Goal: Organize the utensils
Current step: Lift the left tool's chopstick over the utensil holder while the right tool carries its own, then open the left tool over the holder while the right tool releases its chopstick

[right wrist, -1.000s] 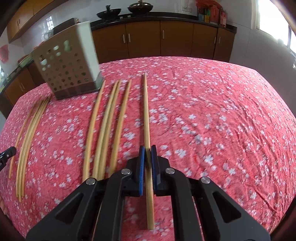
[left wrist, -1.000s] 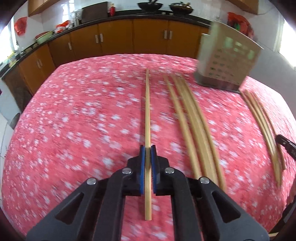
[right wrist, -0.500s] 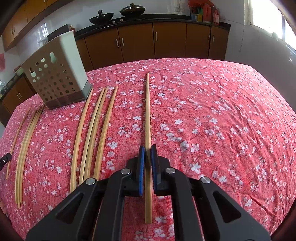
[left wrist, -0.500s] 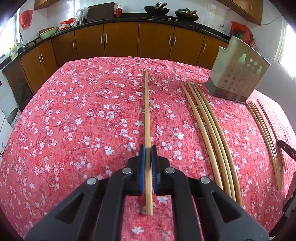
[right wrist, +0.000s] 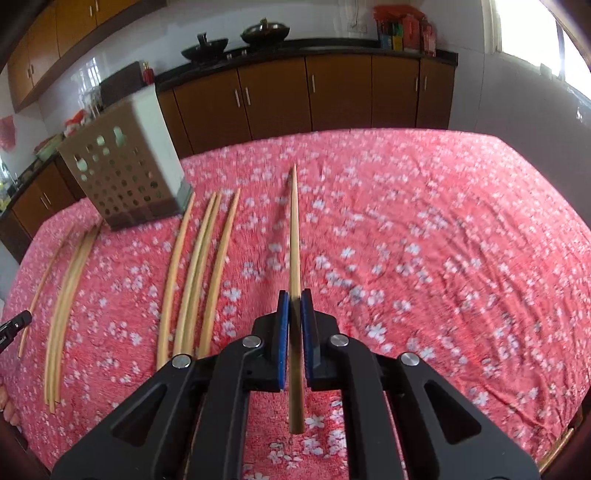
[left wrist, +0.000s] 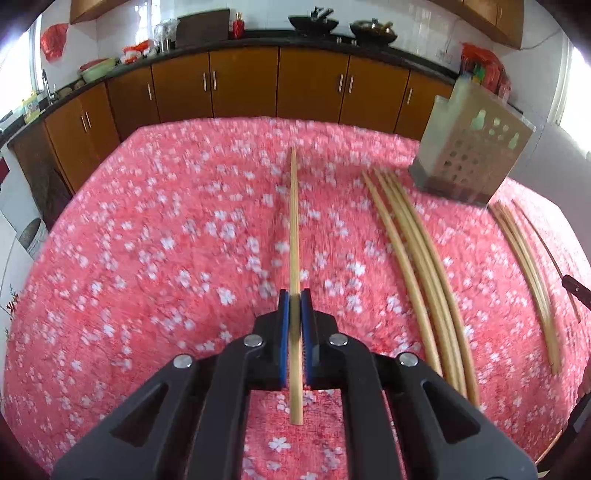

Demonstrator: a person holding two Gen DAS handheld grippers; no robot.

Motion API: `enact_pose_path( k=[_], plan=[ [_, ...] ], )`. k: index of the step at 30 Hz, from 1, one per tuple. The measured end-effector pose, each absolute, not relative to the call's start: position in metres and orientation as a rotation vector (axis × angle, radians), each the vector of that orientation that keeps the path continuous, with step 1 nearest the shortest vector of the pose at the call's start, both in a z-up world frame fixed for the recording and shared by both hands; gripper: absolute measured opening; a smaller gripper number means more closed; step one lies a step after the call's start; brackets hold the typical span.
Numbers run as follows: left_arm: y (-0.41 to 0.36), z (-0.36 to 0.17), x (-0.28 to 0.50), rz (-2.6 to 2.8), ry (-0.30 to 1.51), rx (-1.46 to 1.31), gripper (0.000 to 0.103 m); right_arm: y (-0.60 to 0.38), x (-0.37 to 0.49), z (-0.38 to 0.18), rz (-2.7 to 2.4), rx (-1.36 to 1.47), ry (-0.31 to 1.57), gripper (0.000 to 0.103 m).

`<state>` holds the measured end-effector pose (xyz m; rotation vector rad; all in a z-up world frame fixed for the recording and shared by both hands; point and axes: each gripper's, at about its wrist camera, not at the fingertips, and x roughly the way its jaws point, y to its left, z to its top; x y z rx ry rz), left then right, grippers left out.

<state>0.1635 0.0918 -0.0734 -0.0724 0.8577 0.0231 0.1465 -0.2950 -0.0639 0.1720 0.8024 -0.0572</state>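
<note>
My left gripper (left wrist: 294, 295) is shut on a bamboo chopstick (left wrist: 294, 221) that points away over the red flowered tablecloth (left wrist: 147, 240). My right gripper (right wrist: 294, 295) is shut on a second bamboo chopstick (right wrist: 294, 229), also pointing away and held off the cloth. A perforated beige utensil holder (left wrist: 469, 155) (right wrist: 122, 170) stands at the back of the table. Several loose chopsticks (left wrist: 417, 266) (right wrist: 195, 266) lie in a row in front of the holder, between the two grippers. Another bundle of chopsticks (left wrist: 524, 266) (right wrist: 66, 288) lies on the holder's other side.
Brown kitchen cabinets (left wrist: 240, 85) under a dark counter with woks (right wrist: 264, 31) run behind the table. A black tip of the other gripper shows at the right edge (left wrist: 576, 290) in the left wrist view and at the left edge (right wrist: 14, 325) in the right wrist view.
Both grippers have lifted slightly with their chopsticks still clamped. The holder sits further away in both views.
</note>
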Motion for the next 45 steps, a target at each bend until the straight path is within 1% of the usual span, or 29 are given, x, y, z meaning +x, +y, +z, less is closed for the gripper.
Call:
enact_pose_path(
  k=[12, 15, 23, 29, 35, 38, 40, 43, 45],
  plan=[
    [0.097, 0.021, 0.145, 0.028, 0.585, -0.117, 0.008, -0.307, 0.125, 0.011, -0.054, 0.22, 0.571, 0.008],
    [0.097, 0.039, 0.144, 0.028, 0.541, -0.12, 0.008, -0.31, 0.125, 0.024, -0.052, 0.223, 0.533, 0.008],
    [0.099, 0.067, 0.158, 0.034, 0.492, -0.12, 0.007, -0.305, 0.142, 0.05, -0.046, 0.206, 0.476, 0.007],
    [0.087, 0.114, 0.165, 0.006, 0.396, -0.108, 0.007, -0.3, 0.151, 0.108, -0.002, 0.215, 0.343, 0.007],
    [0.057, 0.176, 0.173, -0.055, 0.236, -0.117, 0.007, -0.281, 0.153, 0.169, 0.085, 0.261, 0.161, 0.007],
    [0.038, 0.198, 0.18, -0.08, 0.154, -0.138, 0.007, -0.268, 0.16, 0.178, 0.114, 0.264, 0.107, 0.007],
    [0.024, 0.204, 0.187, -0.097, 0.121, -0.143, 0.007, -0.257, 0.172, 0.174, 0.123, 0.249, 0.098, 0.007],
    [0.002, 0.199, 0.204, -0.118, 0.109, -0.134, 0.007, -0.245, 0.191, 0.161, 0.137, 0.239, 0.125, 0.007],
    [-0.01, 0.187, 0.221, -0.133, 0.14, -0.135, 0.007, -0.239, 0.208, 0.145, 0.139, 0.231, 0.172, 0.007]
  ],
)
